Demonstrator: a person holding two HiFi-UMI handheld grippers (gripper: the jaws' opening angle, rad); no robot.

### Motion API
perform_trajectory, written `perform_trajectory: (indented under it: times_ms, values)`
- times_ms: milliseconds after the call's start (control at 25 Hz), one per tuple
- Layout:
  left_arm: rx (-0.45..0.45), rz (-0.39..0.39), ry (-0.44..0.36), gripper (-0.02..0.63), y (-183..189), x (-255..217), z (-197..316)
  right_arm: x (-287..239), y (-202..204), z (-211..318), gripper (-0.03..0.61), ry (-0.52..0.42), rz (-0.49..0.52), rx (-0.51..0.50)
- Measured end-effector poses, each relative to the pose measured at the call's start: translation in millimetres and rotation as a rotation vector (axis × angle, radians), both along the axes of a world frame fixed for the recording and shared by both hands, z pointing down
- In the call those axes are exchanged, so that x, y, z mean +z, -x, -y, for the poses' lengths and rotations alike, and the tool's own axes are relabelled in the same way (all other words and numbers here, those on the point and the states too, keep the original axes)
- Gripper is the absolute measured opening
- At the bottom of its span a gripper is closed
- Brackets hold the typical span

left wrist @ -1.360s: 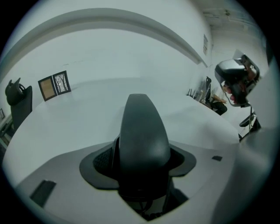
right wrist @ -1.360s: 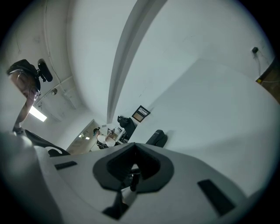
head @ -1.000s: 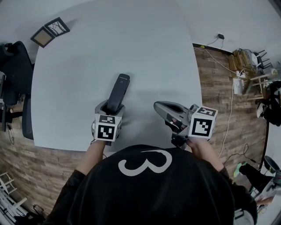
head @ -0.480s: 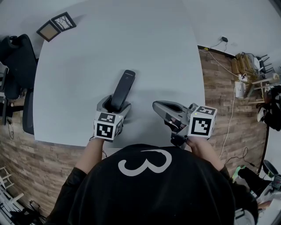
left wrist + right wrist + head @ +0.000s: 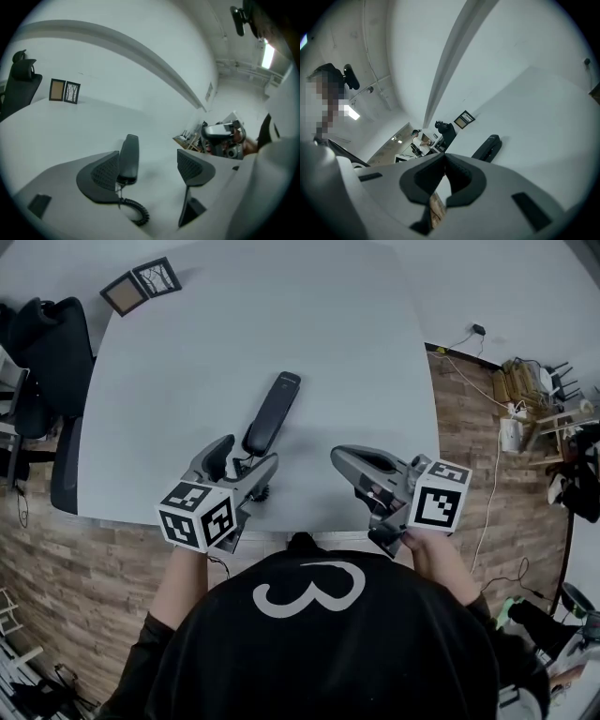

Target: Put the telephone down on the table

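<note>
**Telephone lying on table between spreading left jaws**

A wide pale grey table (image 5: 281,315) is filling most of the head view, with wood-patterned flooring (image 5: 487,427) showing along its near and right edges. A black office chair (image 5: 56,352) is standing at the table's left edge.

The left gripper (image 5: 246,457) is hovering over the near part of the table, pointing far and slightly right. Its marker cube (image 5: 197,515) is sitting nearest the person. In the left gripper view its jaws are opening and standing wide apart. The dark handset's near end is lying between them, just beside the left pad, with bare table showing between the handset and the right pad.

The right gripper (image 5: 345,460) is hanging to the right, near the table's near edge, with its own marker cube (image 5: 439,496) close to the person's hand. In the right gripper view its jaws are pressed together at the tips, pinching nothing.

The telephone (image 5: 272,413) is resting flat on the table, its long body running away from the left gripper toward the far right. Two small picture frames (image 5: 141,285) are lying side by side at the far left corner of the table, well apart from everything else. A black coiled cord (image 5: 136,213) is trailing from the handset's near end toward the left gripper's body.
</note>
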State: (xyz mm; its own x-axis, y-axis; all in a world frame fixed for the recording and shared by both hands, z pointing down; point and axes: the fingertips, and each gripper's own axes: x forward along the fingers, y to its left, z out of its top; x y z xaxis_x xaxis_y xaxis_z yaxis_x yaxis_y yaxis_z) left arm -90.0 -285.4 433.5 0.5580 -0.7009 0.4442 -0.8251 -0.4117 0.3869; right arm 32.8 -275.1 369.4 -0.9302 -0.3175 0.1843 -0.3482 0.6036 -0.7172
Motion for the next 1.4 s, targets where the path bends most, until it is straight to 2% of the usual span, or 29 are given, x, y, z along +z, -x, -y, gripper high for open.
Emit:
perform_trajectory:
  times_ms: [80,120,240,360,440,520,720,960,1160,1400]
  values:
    - [0.036,-0.077,-0.003,0.388,-3.7,-24.8,-25.0,-10.9,3.2,-16.1,0.009,-0.025,0.012,0.003]
    - [0.04,-0.113,-0.012,0.365,-3.3,-37.3,-37.8,-16.4,4.6,-26.0,0.009,-0.036,0.019,0.004]
    - [0.039,-0.159,-0.058,0.249,2.7,-73.0,-75.1,-32.6,10.7,-58.5,0.009,-0.065,0.039,0.004]
    - [0.075,-0.196,-0.114,0.1,5.1,-108.2,-115.4,-47.2,23.2,-95.3,0.009,-0.099,0.048,-0.006]
    - [0.094,-0.242,-0.139,0.043,5.7,-128.0,-143.6,-55.6,32.8,-120.9,0.009,-0.125,0.058,-0.017]
    - [0.111,-0.264,-0.162,0.024,7.5,-141.4,-170.2,-62.0,41.4,-145.8,0.009,-0.148,0.069,-0.028]
    - [0.154,-0.216,-0.201,0.012,12.6,-146.6,-230.2,-67.0,60.4,-206.3,0.009,-0.213,0.064,-0.041]
    - [0.217,-0.202,-0.183,0.012,5.3,-141.3,-277.4,-55.5,65.1,-266.2,0.011,-0.191,0.051,-0.019]
    - [0.258,-0.191,-0.17,0.012,-2.6,-133.6,-310.0,-51.3,58.6,-295.4,0.009,-0.186,0.035,0.022]
    - [0.293,-0.221,-0.174,0.012,-10.2,-135.3,-329.6,-49.4,53.8,-313.7,0.009,-0.19,0.005,0.048]
